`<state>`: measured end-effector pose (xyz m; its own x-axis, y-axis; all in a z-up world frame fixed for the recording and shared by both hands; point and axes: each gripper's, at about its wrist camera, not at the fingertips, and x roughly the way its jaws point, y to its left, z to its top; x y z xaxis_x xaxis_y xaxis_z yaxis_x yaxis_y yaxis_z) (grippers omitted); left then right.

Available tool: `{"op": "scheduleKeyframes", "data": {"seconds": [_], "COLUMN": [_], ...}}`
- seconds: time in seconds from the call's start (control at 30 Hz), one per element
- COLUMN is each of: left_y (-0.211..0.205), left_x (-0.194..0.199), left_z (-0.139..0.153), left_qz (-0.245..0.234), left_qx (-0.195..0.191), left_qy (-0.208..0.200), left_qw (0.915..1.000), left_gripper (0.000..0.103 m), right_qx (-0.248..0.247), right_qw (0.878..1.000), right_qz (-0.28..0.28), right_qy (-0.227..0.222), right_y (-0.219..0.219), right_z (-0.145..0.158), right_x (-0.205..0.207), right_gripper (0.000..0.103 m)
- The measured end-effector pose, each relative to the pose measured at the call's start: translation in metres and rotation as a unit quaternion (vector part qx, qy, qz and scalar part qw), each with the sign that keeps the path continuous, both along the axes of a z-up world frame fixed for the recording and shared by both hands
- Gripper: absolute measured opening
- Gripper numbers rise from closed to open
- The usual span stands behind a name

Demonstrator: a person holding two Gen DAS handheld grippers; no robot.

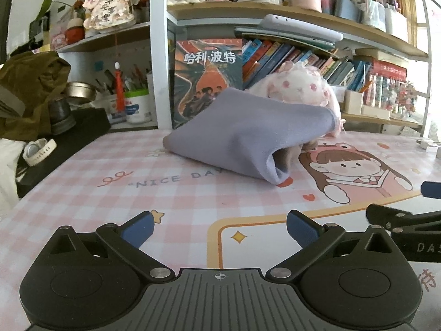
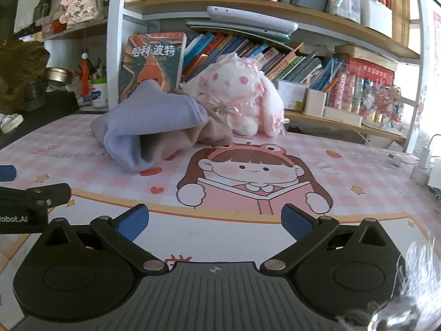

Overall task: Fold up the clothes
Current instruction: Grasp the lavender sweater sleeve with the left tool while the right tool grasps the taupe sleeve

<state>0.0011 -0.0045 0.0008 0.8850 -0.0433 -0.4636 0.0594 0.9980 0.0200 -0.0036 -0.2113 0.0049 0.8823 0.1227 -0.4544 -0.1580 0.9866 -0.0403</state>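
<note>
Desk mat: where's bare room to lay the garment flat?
Free: the desk mat between both open grippers, left gripper and right gripper, and the lilac garment. Crowded: behind it, the plush rabbit and bookshelf; chargers at the far right edge.

Left gripper (image 1: 220, 227) and right gripper (image 2: 215, 220) jaws spread, empty

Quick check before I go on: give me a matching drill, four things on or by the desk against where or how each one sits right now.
Things:
1. purple garment
2. plush rabbit
3. white wristwatch
4. left gripper

States:
A. open, holding nothing
B. behind the garment, by the bookshelf
C. bunched on the pink desk mat
D. on the dark surface at the desk's left edge

Pairs: 1-C, 2-B, 3-D, 4-A
</note>
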Motion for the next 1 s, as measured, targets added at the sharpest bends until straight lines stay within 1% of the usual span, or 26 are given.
{"op": "scheduleKeyframes", "data": {"seconds": [0.1,0.13,0.2,0.23,0.3,0.33,0.47,0.57,0.63,0.67,0.7,0.73,0.77,0.8,0.87,0.9,0.93,0.97,1.0], "left_y": [0.001,-0.002,-0.011,-0.017,-0.031,-0.039,-0.077,-0.102,-0.110,-0.112,-0.108,-0.104,-0.095,-0.086,-0.061,-0.047,-0.030,-0.013,0.004], "left_x": [0.007,0.012,0.021,0.027,0.046,0.055,0.089,0.103,0.110,0.113,0.118,0.122,0.124,0.125,0.115,0.106,0.095,0.080,0.064], "left_z": [0.004,0.007,0.018,0.024,0.033,0.037,0.038,0.032,0.028,0.026,0.026,0.027,0.031,0.035,0.051,0.061,0.070,0.078,0.083], "left_qz": [-0.022,-0.026,-0.036,-0.042,-0.061,-0.071,-0.095,-0.110,-0.107,-0.102,-0.092,-0.083,-0.079,-0.076,-0.077,-0.077,-0.081,-0.091,-0.102], "left_qx": [-0.032,-0.030,-0.011,0.000,0.021,0.032,0.094,0.134,0.158,0.167,0.166,0.161,0.142,0.120,0.046,0.004,-0.048,-0.103,-0.151], "left_qy": [0.008,0.009,-0.009,-0.019,-0.025,-0.027,-0.024,-0.028,-0.037,-0.042,-0.043,-0.045,-0.047,-0.050,-0.062,-0.072,-0.078,-0.087,-0.093], "left_qw": [0.9992,0.9992,0.9993,0.9989,0.9976,0.9966,0.9908,0.9845,0.9809,0.9798,0.9809,0.9823,0.9856,0.9886,0.9940,0.9944,0.9924,0.9867,0.9788], "left_gripper": [0.096,0.095,0.090,0.089,0.089,0.089,0.089,0.089,0.088,0.082,0.068,0.056,0.027,0.011,0.008,0.007,0.007,0.007,0.007], "right_qx": [0.020,0.033,0.064,0.085,0.126,0.139,0.144,0.151,0.156,0.164,0.174,0.184,0.193,0.200,0.208,0.212,0.216,0.219,0.222], "right_qw": [1.000,0.999,0.998,0.996,0.992,0.990,0.990,0.989,0.988,0.986,0.985,0.983,0.981,0.979,0.977,0.976,0.975,0.974,0.972], "right_qz": [0.014,0.019,0.011,0.006,-0.005,-0.009,-0.007,-0.002,0.002,0.005,0.009,0.013,0.016,0.019,0.029,0.034,0.038,0.045,0.052], "right_qy": [0.006,0.005,-0.002,-0.006,-0.012,-0.012,-0.010,-0.008,-0.007,-0.002,0.003,0.009,0.014,0.020,0.031,0.037,0.042,0.047,0.051], "right_y": [-0.005,-0.008,-0.018,-0.024,-0.035,-0.039,-0.045,-0.050,-0.052,-0.054,-0.055,-0.057,-0.059,-0.061,-0.062,-0.063,-0.064,-0.064,-0.064], "right_z": [0.000,0.000,0.001,0.001,0.002,0.003,0.014,0.019,0.022,0.023,0.025,0.026,0.027,0.028,0.030,0.031,0.032,0.034,0.035], "right_x": [0.002,0.001,-0.001,-0.001,-0.002,-0.001,0.005,0.010,0.013,0.015,0.017,0.018,0.020,0.021,0.022,0.022,0.023,0.023,0.024], "right_gripper": [0.103,0.103,0.103,0.103,0.103,0.103,0.103,0.103,0.103,0.103,0.103,0.103,0.103,0.103,0.103,0.103,0.103,0.103,0.103]}}
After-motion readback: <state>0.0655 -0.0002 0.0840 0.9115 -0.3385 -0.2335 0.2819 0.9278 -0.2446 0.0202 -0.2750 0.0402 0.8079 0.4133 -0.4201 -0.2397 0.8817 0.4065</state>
